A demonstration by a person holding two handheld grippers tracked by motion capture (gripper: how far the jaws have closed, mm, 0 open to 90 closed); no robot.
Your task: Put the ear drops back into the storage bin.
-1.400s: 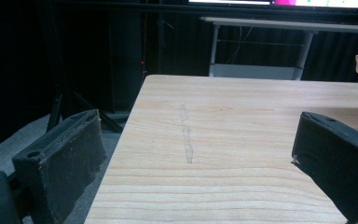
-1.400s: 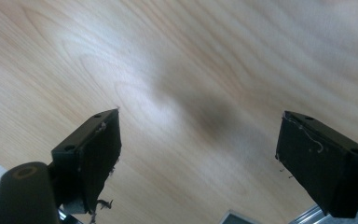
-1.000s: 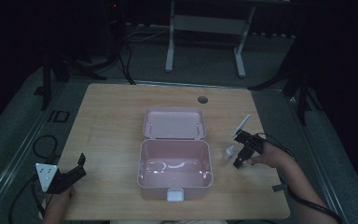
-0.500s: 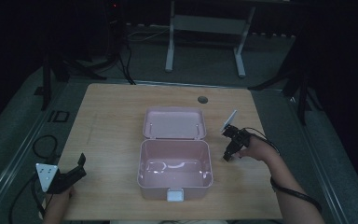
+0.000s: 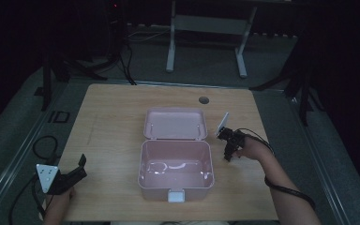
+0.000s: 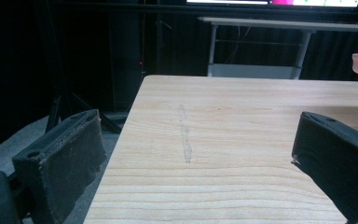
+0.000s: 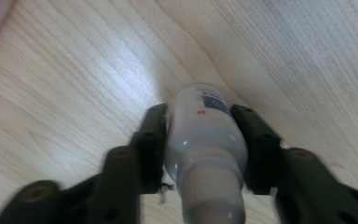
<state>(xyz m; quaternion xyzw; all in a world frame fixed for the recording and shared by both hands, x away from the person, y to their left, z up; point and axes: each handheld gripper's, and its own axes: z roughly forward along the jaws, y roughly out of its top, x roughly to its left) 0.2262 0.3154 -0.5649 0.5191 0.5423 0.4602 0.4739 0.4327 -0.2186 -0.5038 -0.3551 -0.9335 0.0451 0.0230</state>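
Observation:
A small white bottle (image 7: 205, 140) with a ribbed cap and a blue label lies on the wooden table (image 5: 112, 122). My right gripper (image 7: 199, 112) has just closed its jaws on the bottle's body, one black pad pressed on each side. In the high view the right gripper (image 5: 228, 150) points down at the table just right of the open pink box (image 5: 176, 164), whose lid (image 5: 174, 123) lies flat behind it. Near the table's front left corner my left gripper (image 5: 75, 171) rests low with its jaws wide apart. The left gripper view has that left gripper (image 6: 203, 126) holding nothing.
A round cable hole (image 5: 204, 100) sits near the table's far edge. The pink box has a white latch (image 5: 175, 195) at its front. A metal stand (image 5: 206, 28) and cables are on the floor beyond the table.
The right gripper moved left toward the pink box and came down a little. Its jaws went from wide to closed on the bottle. The left gripper stayed put.

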